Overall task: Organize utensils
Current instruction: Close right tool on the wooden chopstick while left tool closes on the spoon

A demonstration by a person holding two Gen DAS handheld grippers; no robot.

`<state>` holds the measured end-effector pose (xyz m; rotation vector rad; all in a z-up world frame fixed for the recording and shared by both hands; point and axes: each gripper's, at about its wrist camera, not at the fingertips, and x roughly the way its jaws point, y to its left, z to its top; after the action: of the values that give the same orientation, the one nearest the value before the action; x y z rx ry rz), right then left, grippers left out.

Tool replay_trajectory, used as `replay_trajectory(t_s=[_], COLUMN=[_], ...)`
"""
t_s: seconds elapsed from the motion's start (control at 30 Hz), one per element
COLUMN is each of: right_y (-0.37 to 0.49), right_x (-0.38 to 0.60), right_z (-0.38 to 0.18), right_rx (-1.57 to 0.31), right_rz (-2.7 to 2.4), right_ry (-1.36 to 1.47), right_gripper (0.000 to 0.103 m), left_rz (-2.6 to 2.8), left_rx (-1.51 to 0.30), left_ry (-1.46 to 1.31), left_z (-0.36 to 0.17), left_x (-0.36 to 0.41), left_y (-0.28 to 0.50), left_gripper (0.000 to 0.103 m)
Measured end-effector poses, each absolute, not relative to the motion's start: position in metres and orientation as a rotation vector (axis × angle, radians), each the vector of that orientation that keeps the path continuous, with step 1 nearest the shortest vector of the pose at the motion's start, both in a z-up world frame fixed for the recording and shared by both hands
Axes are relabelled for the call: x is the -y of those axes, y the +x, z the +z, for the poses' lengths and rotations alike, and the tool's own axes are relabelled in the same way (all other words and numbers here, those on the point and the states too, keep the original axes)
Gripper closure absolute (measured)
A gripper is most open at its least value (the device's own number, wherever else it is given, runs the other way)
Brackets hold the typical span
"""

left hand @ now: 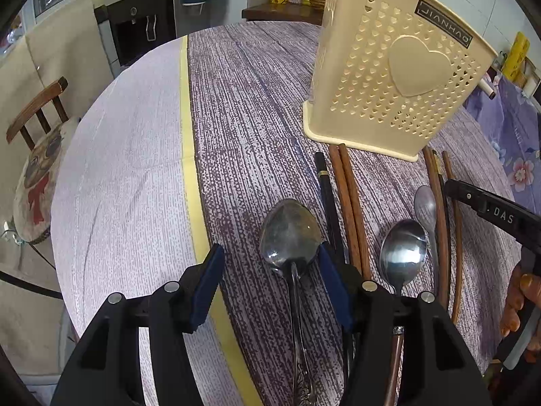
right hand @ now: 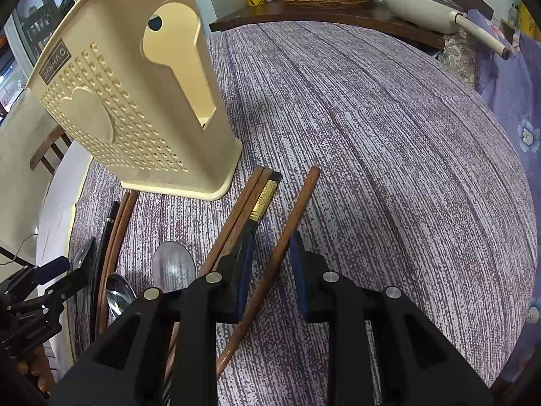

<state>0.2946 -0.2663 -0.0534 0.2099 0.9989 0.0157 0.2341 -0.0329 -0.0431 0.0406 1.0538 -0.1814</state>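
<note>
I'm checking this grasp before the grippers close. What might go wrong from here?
1. The left gripper straddles the big spoon near its bowl; the black chopstick lies beside one finger and may get pinched too.
2. The right gripper straddles the lone brown chopstick, which lies slanted, so it may swivel.
3. The holder stands close by; lifting utensils might bump it.

Label "JIANHAO", printed upside down, on cream utensil holder (left hand: 395, 71), upper corner at 1 o'clock. "DAS" on black right gripper (left hand: 500, 216) arm at 3 o'clock.
</note>
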Motion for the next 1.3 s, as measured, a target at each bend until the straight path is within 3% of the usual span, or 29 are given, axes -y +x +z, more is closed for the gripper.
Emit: replay_trajectory(t_s=[0.5,0.7,1.17,1.3], right_y=[0.306,0.312,0.316,0.316], right_x=[0.267,0.268,0.264,0.266], right_z=[-0.052,-0.053,-0.052,-0.052], right_rx=[-1.023,-1.020,-1.022,-1.019], right_rz=[0.015,-0.002,-0.007,-0.004], right_ry=[0.227,0.220,0.188,0.194], right_gripper=[0.079,0.087,0.090,0.090], left_rz=[-0.196,-0.185,-0.171,-0.150], left_rx=[-1.099,-1.105,-1.118,-1.106], left_ry=[0.042,0.057,0.087,0.097], left_z=[-0.044,-0.046,-0.047,-0.047], left_x=[0.043,0.045,0.052,0.054], left_y=[0.246,0.253,0.264,0.259], left_gripper=[0.046,0.046,0.046,0.052])
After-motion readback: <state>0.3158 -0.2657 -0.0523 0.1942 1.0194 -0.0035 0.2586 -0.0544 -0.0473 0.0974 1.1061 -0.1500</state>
